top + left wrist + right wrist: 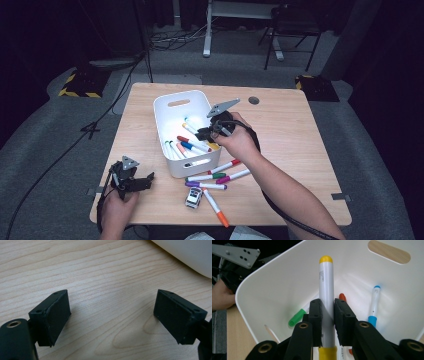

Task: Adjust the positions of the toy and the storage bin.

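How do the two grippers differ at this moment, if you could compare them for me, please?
The right gripper is shut on a yellow-capped marker; the left gripper is open with nothing between its jaws. The right gripper reaches into the white bin, while the left gripper hangs over bare table beside it. Both have black jaws.

Grey carpet (45, 130) covers the floor; a dark chair (292, 30) stands at upper right; black cables (55, 160) trail at left.
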